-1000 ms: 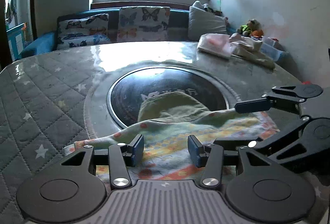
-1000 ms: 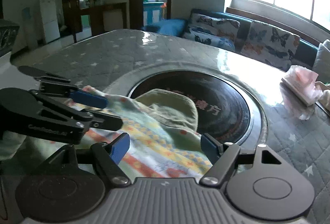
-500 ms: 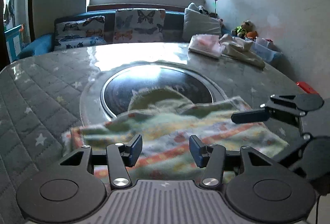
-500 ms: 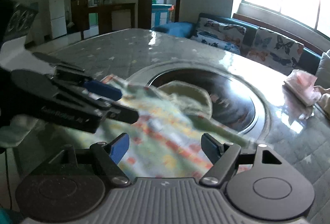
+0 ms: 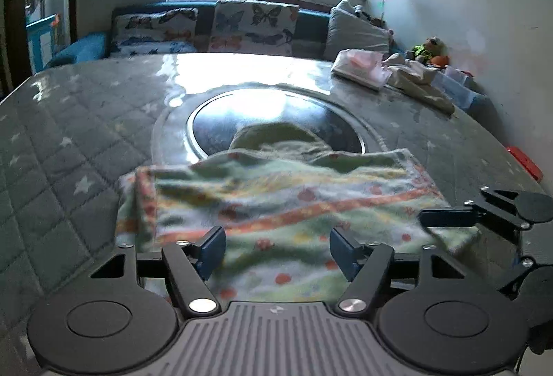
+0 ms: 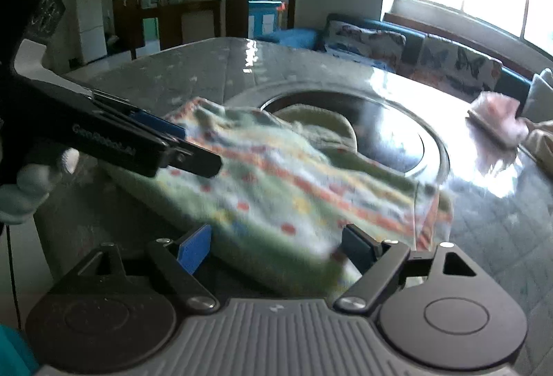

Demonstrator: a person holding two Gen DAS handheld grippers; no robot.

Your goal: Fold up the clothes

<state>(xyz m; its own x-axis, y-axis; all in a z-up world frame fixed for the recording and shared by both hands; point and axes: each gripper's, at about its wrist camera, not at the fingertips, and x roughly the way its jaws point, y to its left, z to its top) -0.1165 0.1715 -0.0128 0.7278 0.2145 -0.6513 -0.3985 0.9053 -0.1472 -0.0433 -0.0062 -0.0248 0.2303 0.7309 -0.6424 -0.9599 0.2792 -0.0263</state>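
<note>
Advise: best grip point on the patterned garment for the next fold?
Pinch the near hem of the patterned garment, one corner per gripper, coming in low from the table's front edge. It lies flat and spread there; its far end bunches over the dark round inset. Left gripper and right gripper are both open.

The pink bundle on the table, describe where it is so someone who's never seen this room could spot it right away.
Start at the big grey quilted table with the dark round glass disc set in its middle. Look past the disc to the far right edge, near the sofa: the pink bundle lies there. Unlike the beige cloth heaped beside it, it is flat, pale pink and looks neatly folded.
</note>
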